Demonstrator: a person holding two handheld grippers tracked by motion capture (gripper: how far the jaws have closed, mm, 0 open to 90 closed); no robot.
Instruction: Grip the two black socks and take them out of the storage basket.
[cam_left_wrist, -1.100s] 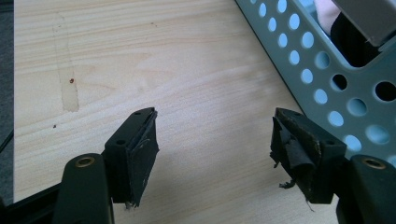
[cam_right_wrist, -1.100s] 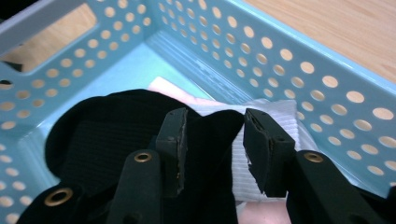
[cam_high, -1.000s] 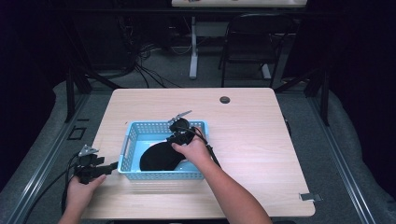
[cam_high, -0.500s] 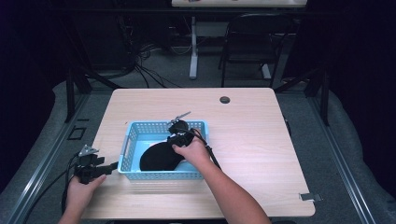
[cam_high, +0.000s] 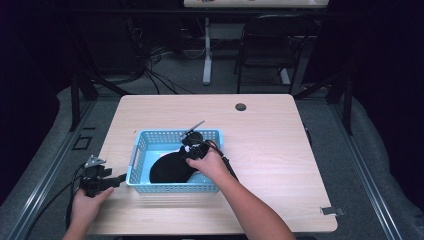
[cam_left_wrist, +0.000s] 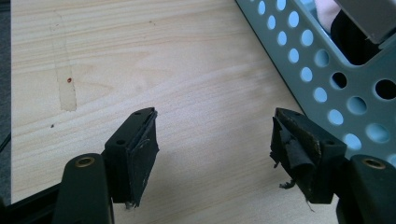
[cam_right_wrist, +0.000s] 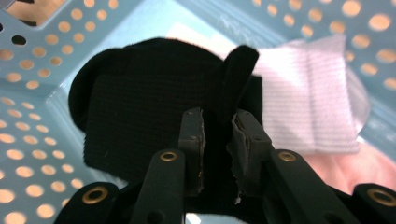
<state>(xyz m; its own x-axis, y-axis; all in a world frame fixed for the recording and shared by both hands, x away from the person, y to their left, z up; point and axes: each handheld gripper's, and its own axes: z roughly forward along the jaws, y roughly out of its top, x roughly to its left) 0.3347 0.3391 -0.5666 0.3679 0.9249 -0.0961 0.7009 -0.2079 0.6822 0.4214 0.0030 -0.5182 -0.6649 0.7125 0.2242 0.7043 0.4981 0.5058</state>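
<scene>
A light blue perforated basket (cam_high: 141, 148) stands on the wooden table. Inside it lies a black knitted cloth (cam_high: 167, 170) (cam_right_wrist: 130, 116) beside a white cloth (cam_right_wrist: 308, 102). My right gripper (cam_high: 189, 149) (cam_right_wrist: 218, 135) reaches down into the basket, its jaws shut on a raised fold of the black cloth. My left gripper (cam_high: 120, 178) (cam_left_wrist: 215, 144) rests low over the bare table just left of the basket (cam_left_wrist: 336, 60), jaws wide apart with nothing between them.
A small dark round grommet (cam_high: 241, 106) sits near the table's far edge. A black chair (cam_high: 270, 45) and a table leg stand on the floor beyond. A pale smear (cam_left_wrist: 65, 93) marks the wood ahead of the left gripper.
</scene>
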